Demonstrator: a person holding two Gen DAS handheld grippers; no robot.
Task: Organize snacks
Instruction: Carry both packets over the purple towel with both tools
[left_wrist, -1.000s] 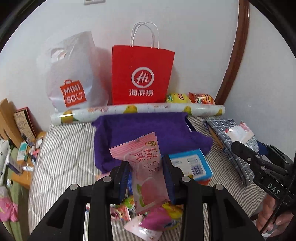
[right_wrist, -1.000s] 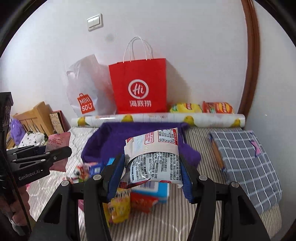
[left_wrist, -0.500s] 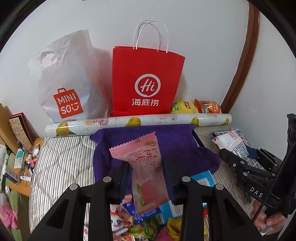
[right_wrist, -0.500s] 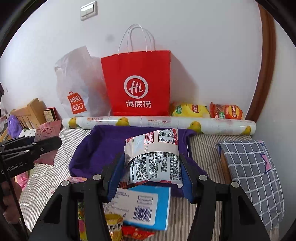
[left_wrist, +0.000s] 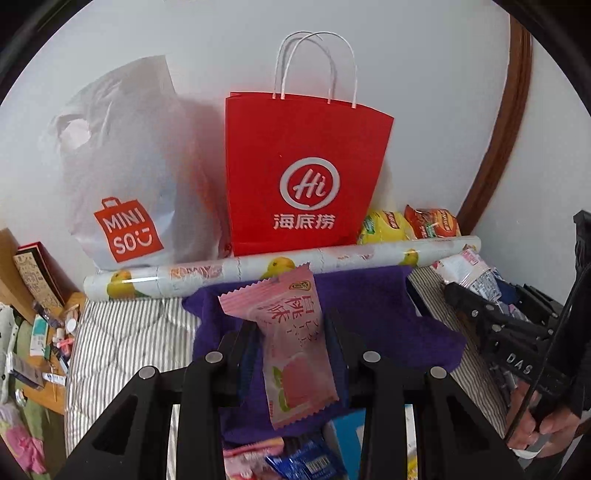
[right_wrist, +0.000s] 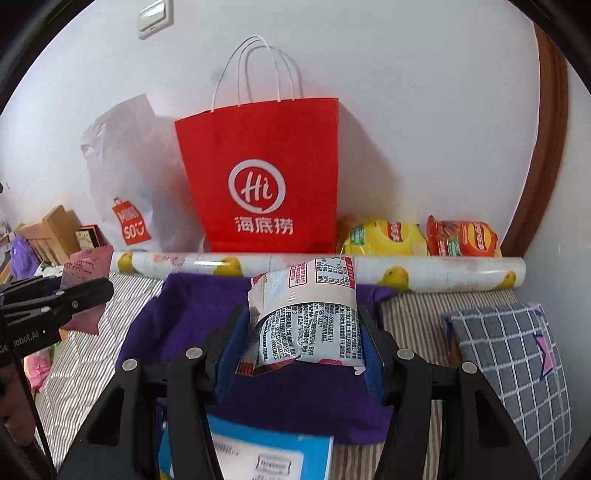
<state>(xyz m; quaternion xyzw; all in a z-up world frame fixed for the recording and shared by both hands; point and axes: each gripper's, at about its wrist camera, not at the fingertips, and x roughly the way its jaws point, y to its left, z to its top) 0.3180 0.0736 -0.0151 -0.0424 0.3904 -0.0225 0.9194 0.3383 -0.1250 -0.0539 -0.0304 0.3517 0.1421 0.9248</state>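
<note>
Nearest, the left gripper (left_wrist: 291, 343) clamps a pink peach-candy packet (left_wrist: 291, 339), and the right gripper (right_wrist: 301, 338) pinches a white printed snack pouch (right_wrist: 306, 317), both over the purple cloth (right_wrist: 184, 325). Behind stands a red paper bag (right_wrist: 266, 173); its contents are hidden.

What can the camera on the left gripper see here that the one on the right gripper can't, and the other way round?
Only the left wrist view shows the pink peach snack from the front, clamped in the left gripper, and the cluttered floor. Only the right wrist view shows the wall switch, the checked cushion and the white snack packet held in the right gripper. Both show the red paper bag, white plastic bag, purple cloth and patterned roll.
</note>
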